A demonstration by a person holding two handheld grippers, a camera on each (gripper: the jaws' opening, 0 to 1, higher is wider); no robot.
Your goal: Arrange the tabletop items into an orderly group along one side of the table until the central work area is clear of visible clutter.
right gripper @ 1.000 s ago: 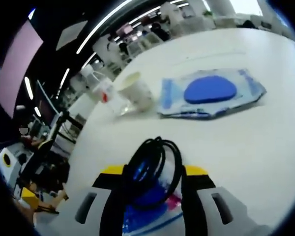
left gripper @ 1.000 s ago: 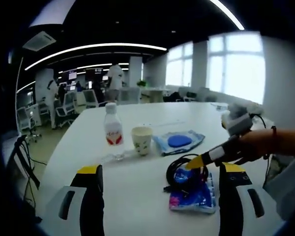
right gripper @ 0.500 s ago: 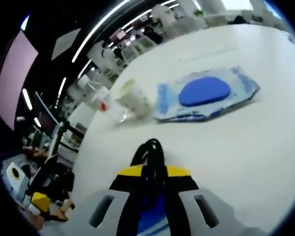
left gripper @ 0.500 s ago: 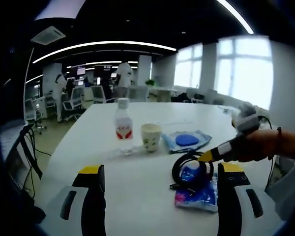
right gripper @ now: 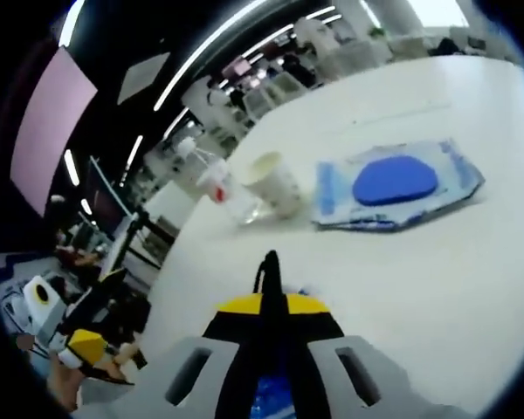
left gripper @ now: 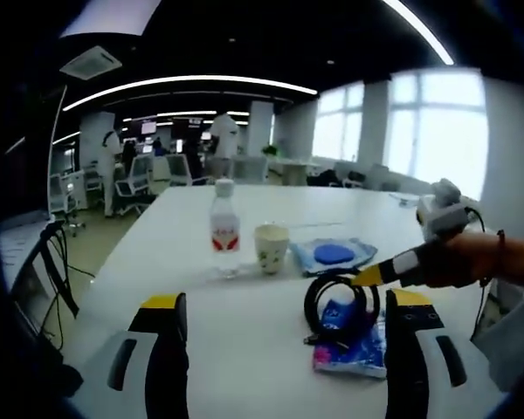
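A coil of black cable (left gripper: 335, 304) stands lifted on edge over a blue-and-pink packet (left gripper: 356, 349) on the white table (left gripper: 244, 323). My right gripper (left gripper: 364, 278) reaches in from the right and is shut on the cable; in the right gripper view the cable (right gripper: 268, 266) sticks up between the closed jaws (right gripper: 275, 305). My left gripper (left gripper: 279, 301) is open low over the table, nothing between its jaws. Further back stand a water bottle (left gripper: 224, 230) with a red label, a paper cup (left gripper: 272, 248) and a flat wipes pack with a blue lid (left gripper: 334, 254).
The bottle (right gripper: 211, 181), cup (right gripper: 275, 183) and wipes pack (right gripper: 396, 183) lie in a row ahead in the right gripper view. A person's arm (left gripper: 498, 257) holds the right gripper. Office chairs and people stand beyond the table's far end; cables hang at the left edge (left gripper: 52, 262).
The right gripper went from open around the cable coil to shut on it, and has raised the coil on edge. The left view shifted slightly; bottle, cup and wipes pack stayed put.
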